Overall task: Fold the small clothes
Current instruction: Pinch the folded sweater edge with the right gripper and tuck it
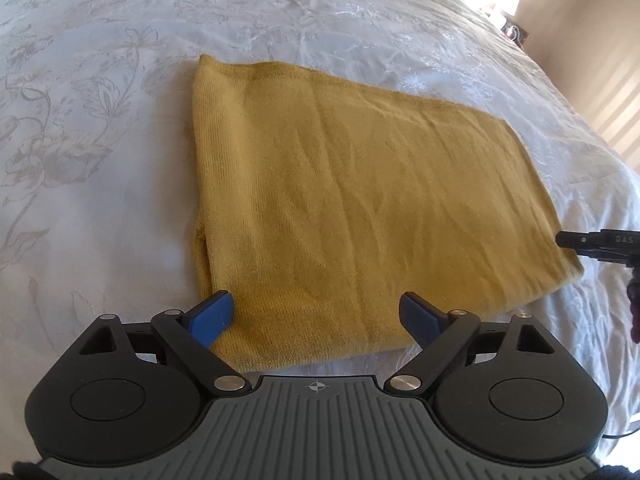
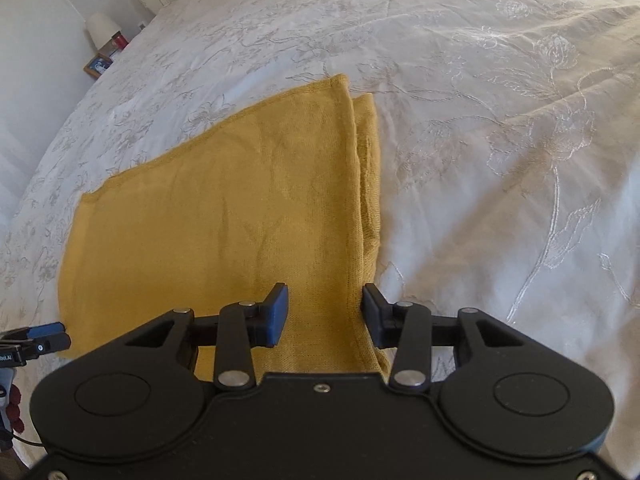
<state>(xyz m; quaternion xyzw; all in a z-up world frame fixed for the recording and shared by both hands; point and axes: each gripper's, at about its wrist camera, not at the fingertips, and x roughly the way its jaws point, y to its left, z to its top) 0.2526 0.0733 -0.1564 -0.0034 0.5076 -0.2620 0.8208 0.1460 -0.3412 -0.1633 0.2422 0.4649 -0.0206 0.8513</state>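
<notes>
A mustard-yellow knit garment [image 1: 360, 184] lies folded into a flat rectangle on the bed. My left gripper [image 1: 316, 310] hangs over its near edge, wide open, with blue pads [image 1: 214, 314] on either side of the cloth's near left corner area and nothing pinched. My right gripper [image 2: 325, 306] hovers over the garment [image 2: 224, 220] near its layered right edge [image 2: 366, 184]. Its jaws stand partly open and the cloth lies flat below the gap. The right gripper's tip [image 1: 576, 240] shows by the garment's right corner. The left gripper's tip [image 2: 48, 334] shows at its near left corner.
A white bedspread [image 1: 100, 160] with embroidered flowers spreads all around the garment. A bedside table with a white lamp [image 2: 100, 30], a red jar and a picture frame [image 2: 97, 66] stands beyond the bed's far left. A wall [image 1: 600, 80] runs along the right.
</notes>
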